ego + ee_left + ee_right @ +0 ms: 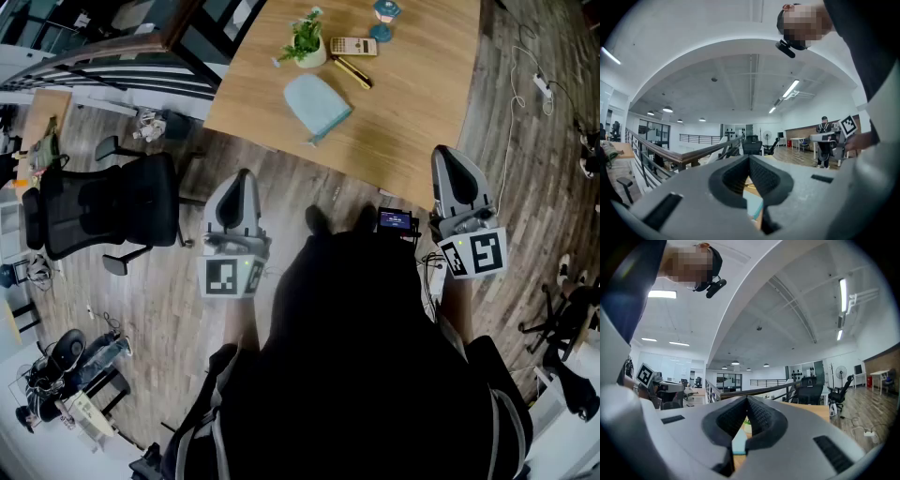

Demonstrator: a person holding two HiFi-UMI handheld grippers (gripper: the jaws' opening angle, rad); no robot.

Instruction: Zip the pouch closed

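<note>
A light blue pouch (317, 104) lies flat on the wooden table (422, 103), ahead of both grippers and untouched. My left gripper (242, 178) hangs over the floor short of the table's near edge, its jaws shut with nothing between them. Level with it at the table's right corner, my right gripper (449, 155) is also shut and empty. In the left gripper view the fingertips (749, 157) meet, and a strip of the pouch (753, 205) shows below them. The right gripper view has the same closed tips (746, 399) above a bit of the pouch (739, 442).
Behind the pouch stand a small potted plant (307, 42), a calculator (353, 46), a yellow pen (353, 72) and blue round items (384, 14). A black office chair (112, 211) stands left on the wooden floor. A cable and power strip (542, 86) lie at right.
</note>
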